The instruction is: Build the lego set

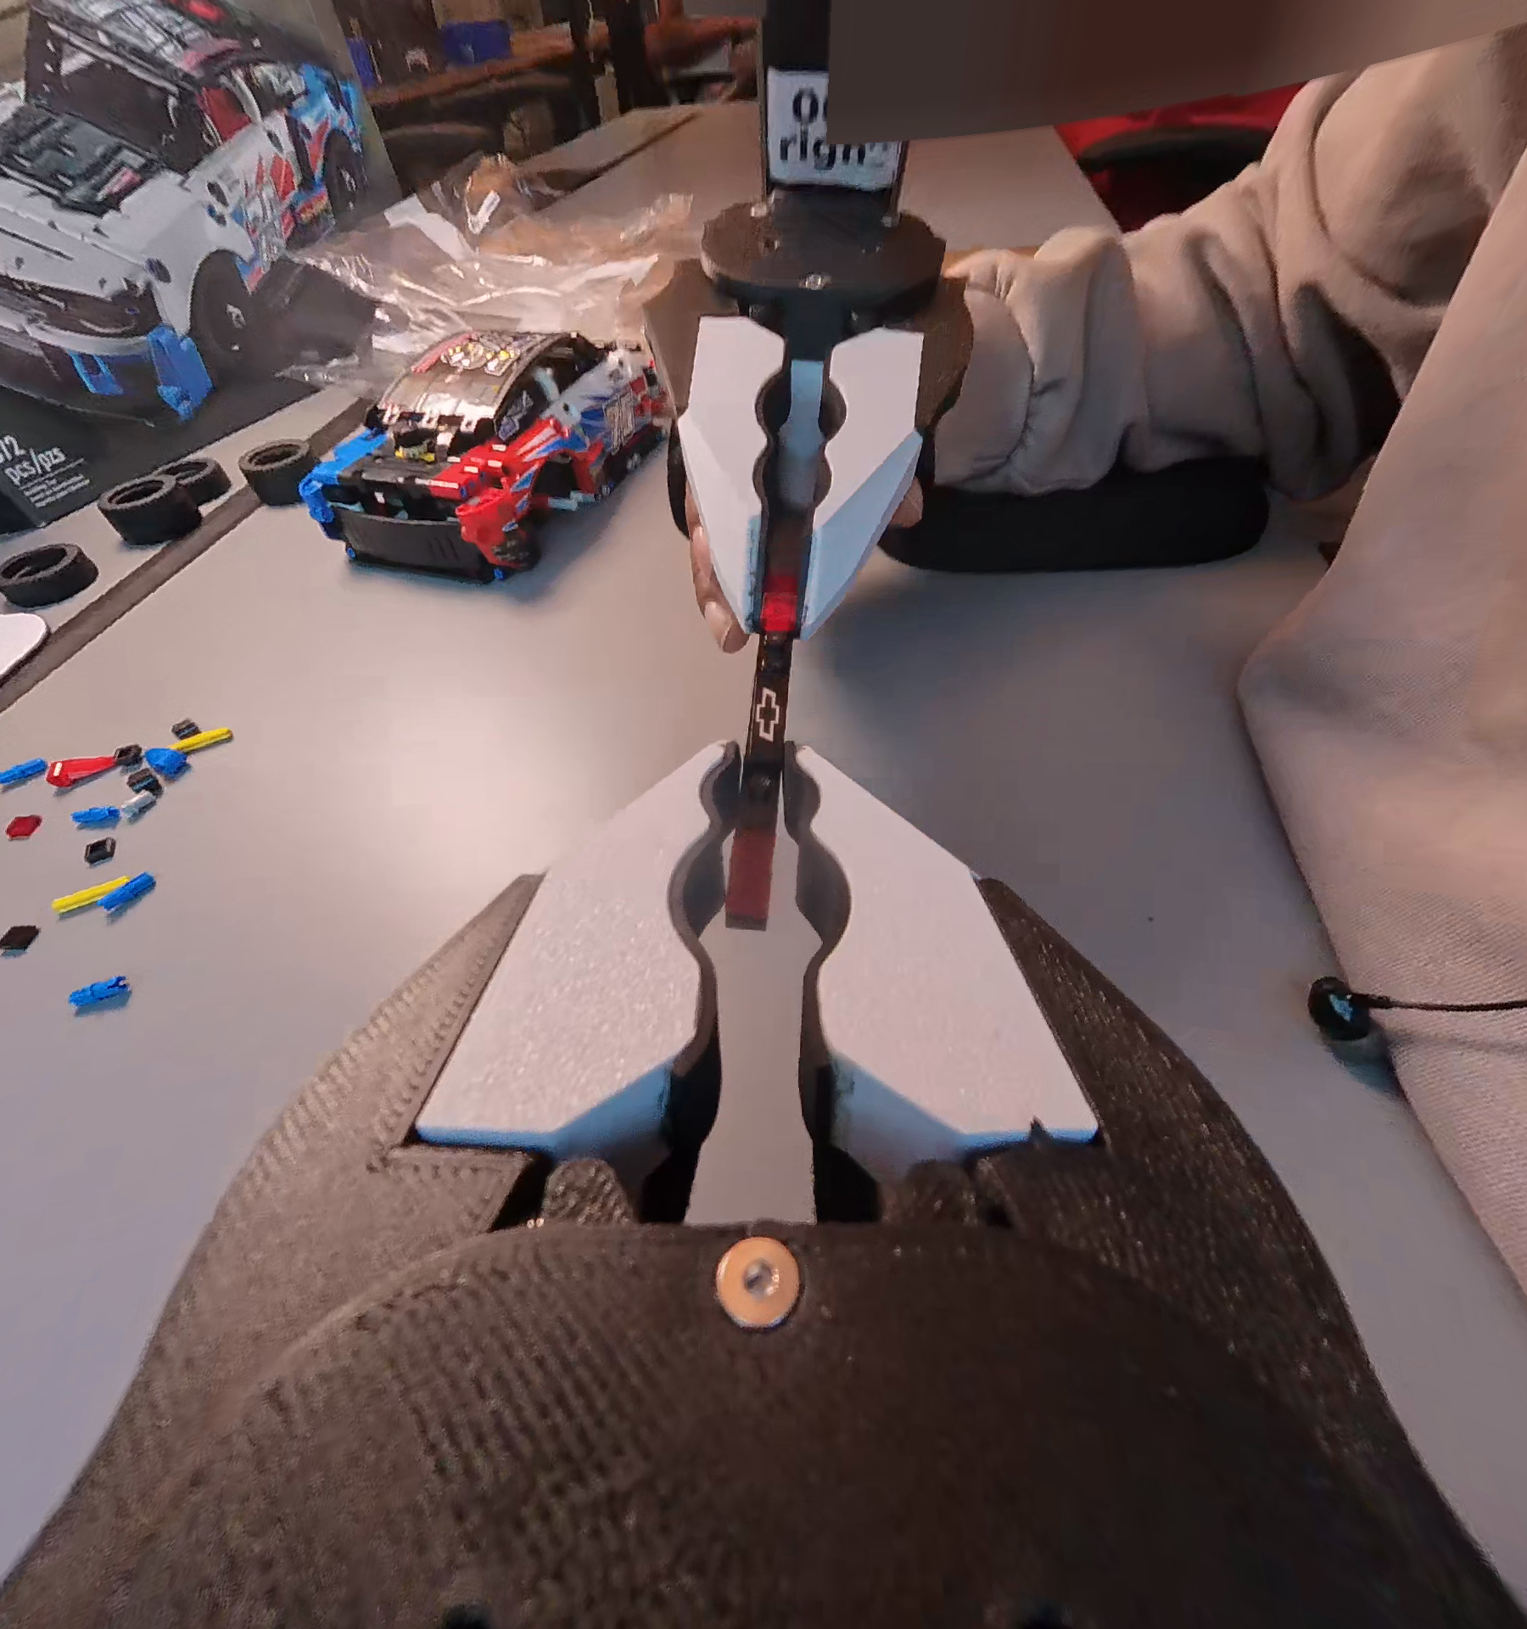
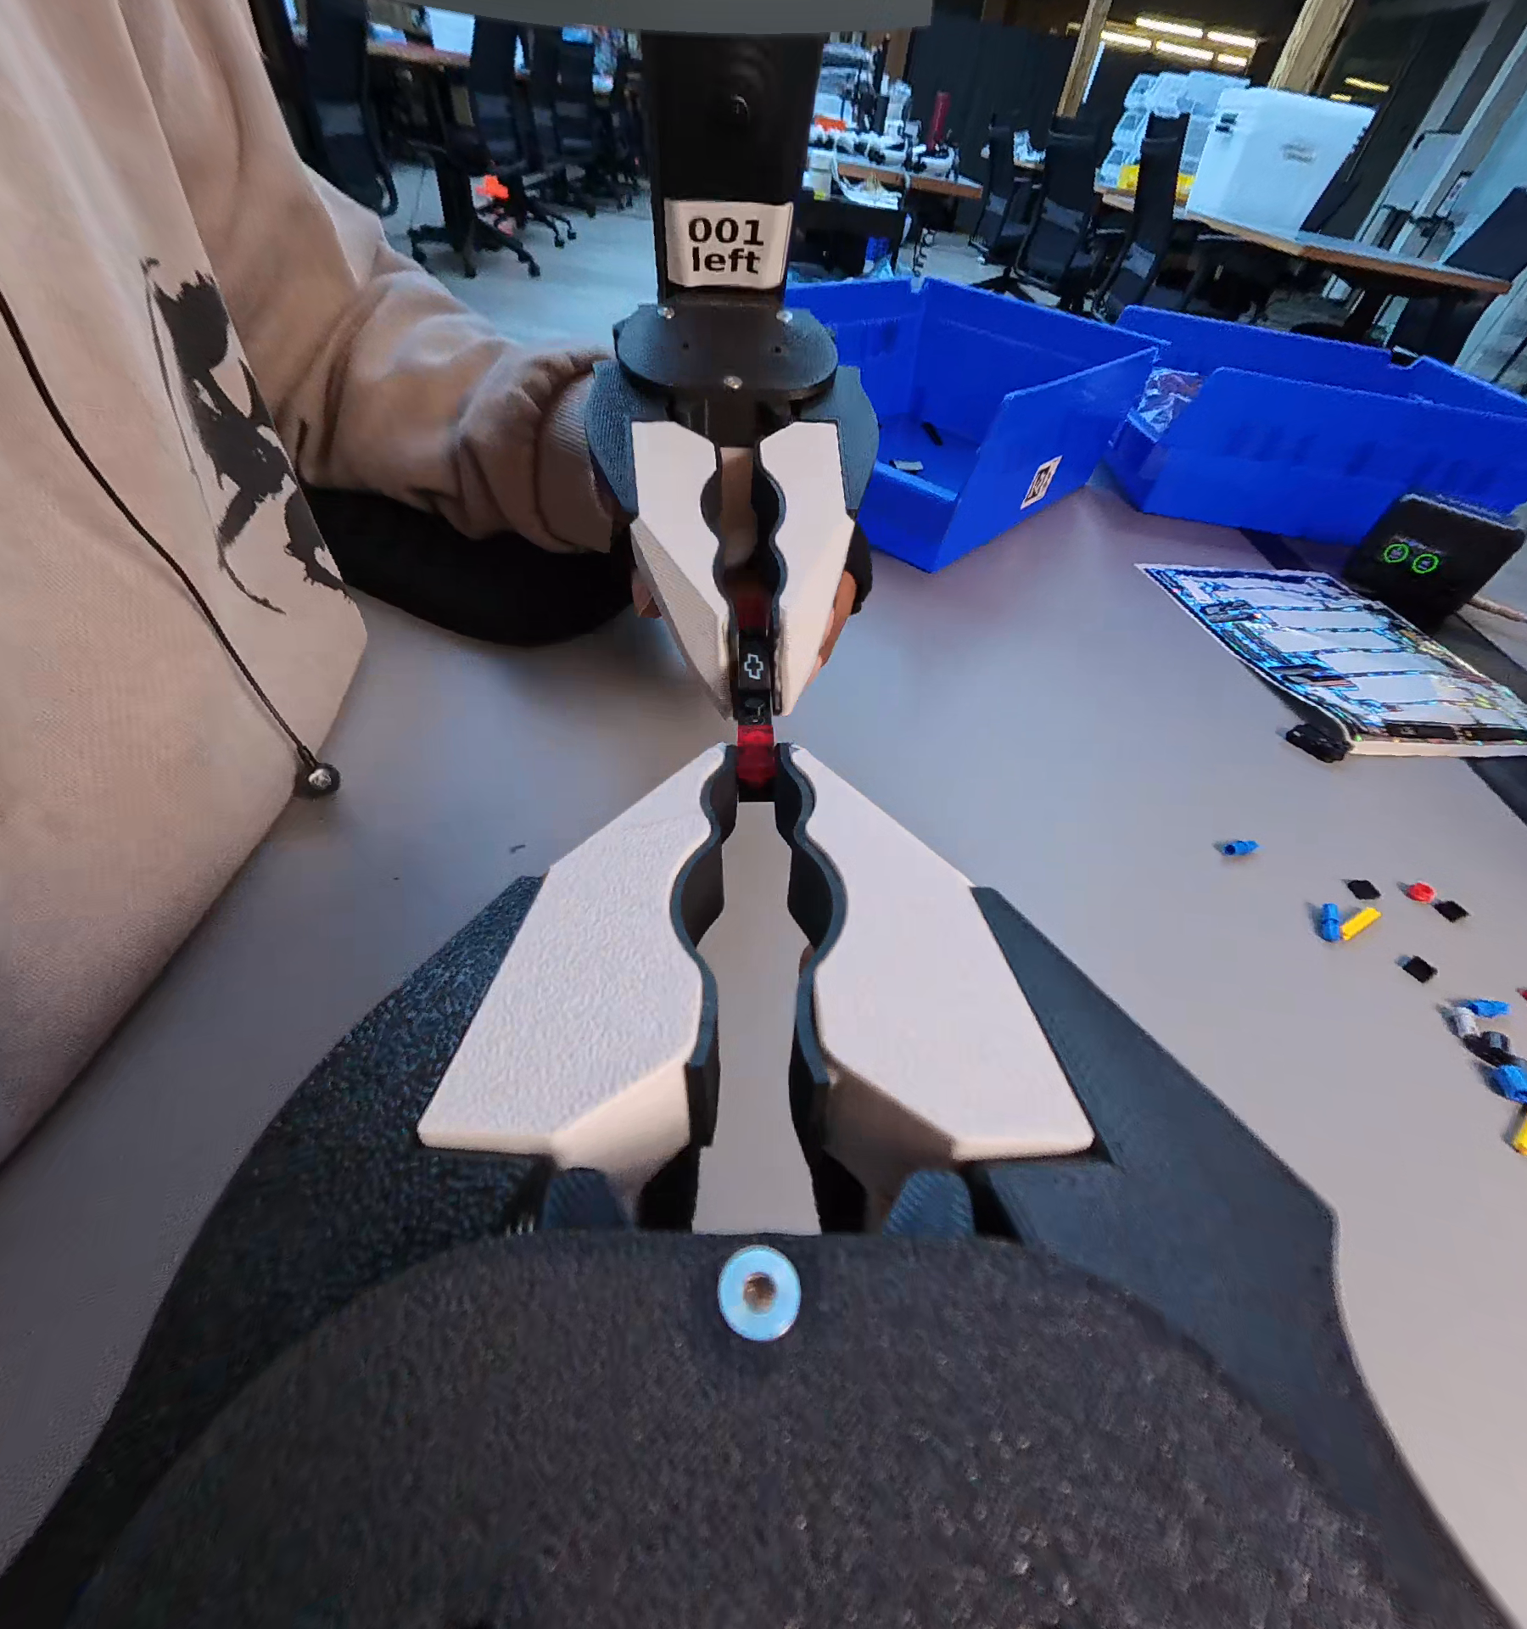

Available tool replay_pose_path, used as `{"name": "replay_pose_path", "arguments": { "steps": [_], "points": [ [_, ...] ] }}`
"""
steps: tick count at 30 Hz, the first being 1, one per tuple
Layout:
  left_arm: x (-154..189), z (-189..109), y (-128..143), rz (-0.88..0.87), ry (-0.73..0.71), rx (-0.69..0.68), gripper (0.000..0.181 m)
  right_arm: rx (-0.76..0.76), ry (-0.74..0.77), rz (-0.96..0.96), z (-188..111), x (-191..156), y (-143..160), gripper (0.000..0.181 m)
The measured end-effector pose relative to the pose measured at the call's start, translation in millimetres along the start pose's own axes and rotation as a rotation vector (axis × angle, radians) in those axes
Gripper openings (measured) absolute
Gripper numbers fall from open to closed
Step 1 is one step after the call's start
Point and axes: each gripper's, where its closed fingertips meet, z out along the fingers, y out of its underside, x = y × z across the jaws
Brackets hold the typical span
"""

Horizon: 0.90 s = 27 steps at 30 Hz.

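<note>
Both grippers [image 1: 761,758] [image 2: 756,760] had white wavy-edged fingers [image 1: 601,970] on textured black bodies with a silver screw [image 1: 757,1280]; the sleeves [image 1: 1183,353] were beige.

Car [image 1: 487,458] behind loose pieces [image 1: 99,820]

table [image 1: 390,670]: smooth matt | bins [image 2: 1007,388]: glossy plastic | sleeve [image 1: 1183,335]: soft cloth

Both wrist views look along their own fingers [image 1: 566,952] from close, facing each other, apparently sharing the table [image 2: 1051,793] between.
</note>
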Motion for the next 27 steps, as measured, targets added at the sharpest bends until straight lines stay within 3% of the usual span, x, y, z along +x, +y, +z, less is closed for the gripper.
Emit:
{"name": "replay_pose_path", "arguments": {
  "steps": [4,15,22,27],
  "points": [
    [2,4,31,0.053,-0.007,-0.165,0.007,-0.104,0.02,-0.093,4,-4,22,0.006],
    [11,15,64,0.055,0.011,-0.362,0.005,-0.413,0.01,-0.129,5,-12,73,0.006],
    [5,13,70,0.027,-0.019,-0.383,0.016,-0.459,0.037,-0.099,-3,-6,79,0.012],
    [2,5,67,-0.005,-0.022,-0.366,0.021,-0.386,0.067,-0.03,-13,5,69,0.016]
  ]
}}
